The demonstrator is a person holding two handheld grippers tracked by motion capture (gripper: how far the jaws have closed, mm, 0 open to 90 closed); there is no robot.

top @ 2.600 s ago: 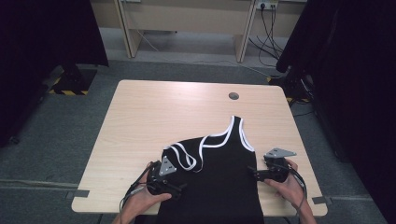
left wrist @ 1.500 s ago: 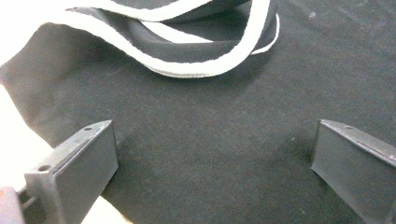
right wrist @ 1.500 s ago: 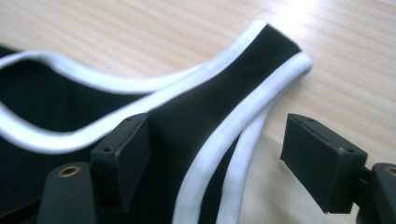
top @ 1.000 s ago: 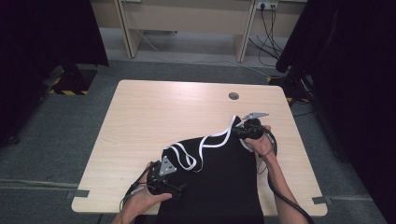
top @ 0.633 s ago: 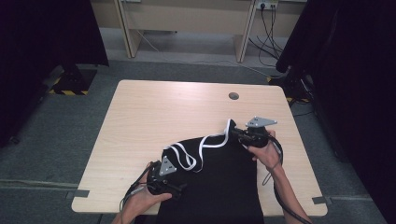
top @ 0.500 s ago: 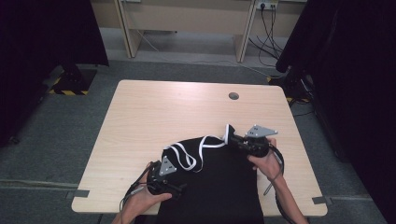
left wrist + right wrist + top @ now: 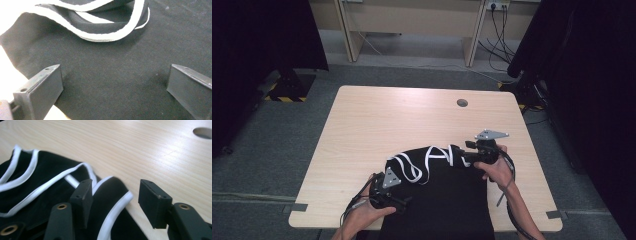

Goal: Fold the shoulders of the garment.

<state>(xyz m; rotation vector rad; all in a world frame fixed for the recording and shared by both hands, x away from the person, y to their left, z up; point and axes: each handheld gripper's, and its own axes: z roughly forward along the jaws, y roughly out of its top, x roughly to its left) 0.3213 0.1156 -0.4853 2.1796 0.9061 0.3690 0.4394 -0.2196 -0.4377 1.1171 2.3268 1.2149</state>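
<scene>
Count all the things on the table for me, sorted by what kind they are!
Black fabric top with white trim: 1
Black hand-held tools, left and right: 2
Round hole in the light wooden table: 1
Total: 4

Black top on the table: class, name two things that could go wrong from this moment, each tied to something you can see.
1. The right gripper has just been opening its jaws, with the white-trimmed strap loose between them; the fold it made may spring back.
2. The left gripper, jaws open over the black top, may drag the cloth, which overhangs the table edge, and pull it off.
</scene>
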